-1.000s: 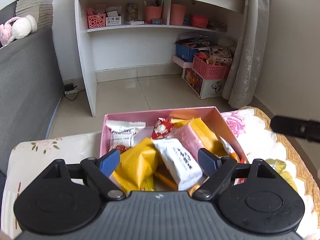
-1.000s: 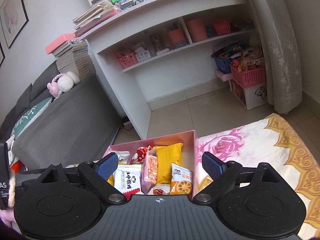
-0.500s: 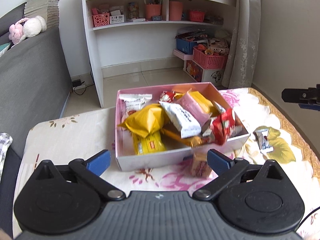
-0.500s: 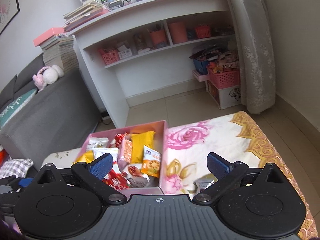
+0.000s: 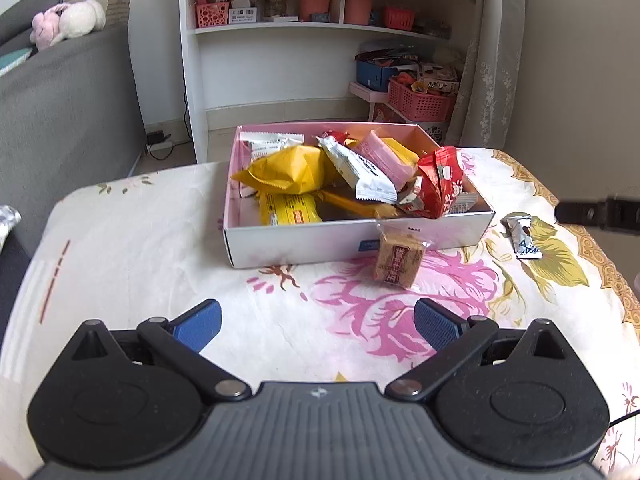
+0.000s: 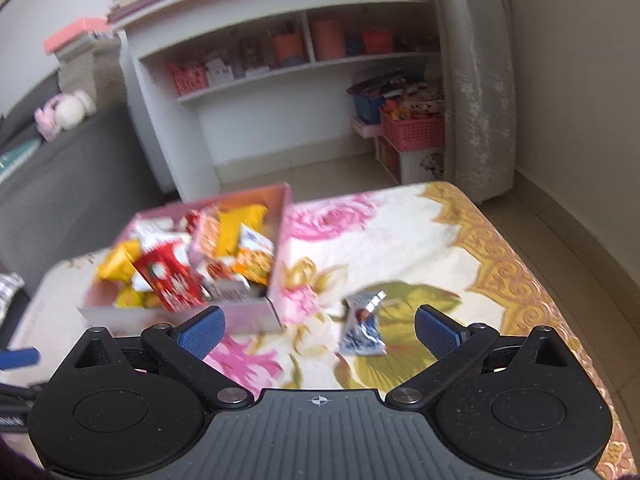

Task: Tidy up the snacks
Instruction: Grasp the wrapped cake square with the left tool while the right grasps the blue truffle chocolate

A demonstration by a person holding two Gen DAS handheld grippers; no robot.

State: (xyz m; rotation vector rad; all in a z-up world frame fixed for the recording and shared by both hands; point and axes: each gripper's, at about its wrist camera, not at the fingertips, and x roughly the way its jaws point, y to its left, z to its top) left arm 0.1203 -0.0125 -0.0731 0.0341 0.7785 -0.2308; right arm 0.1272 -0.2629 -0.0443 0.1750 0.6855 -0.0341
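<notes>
A: How does the biscuit [image 5: 398,259] lie?

B: From my left camera it sits mid-frame on the floral cloth [image 5: 160,260], tilted, long axis running from upper left to lower right. Its top corner touches the front wall of the box [image 5: 304,240].

A: And the other loose one?

B: A blue-and-silver packet [image 6: 362,326]. In my right view it lies just below centre, long axis close to vertical and leaning slightly, crimped end toward the top. In the left view it is at the right edge, near a dark bar coming in from the right; I cannot say what that bar is.

A: What surrounds them?

B: The box, upper middle of the left frame, is heaped with wrappers: a yellow bag [image 5: 288,170], a white bar [image 5: 360,170], a red pack [image 5: 440,184] against the right wall. Nothing lies between either tool and its loose snack.

A: Tool states?

B: My left gripper [image 5: 318,324] is spread wide and holds nothing; the biscuit lies above it, a little right of centre. My right gripper [image 6: 318,326] is equally wide and empty, with the packet between its fingers in the picture, nearer the right one, untouched. That view is blurred.
</notes>
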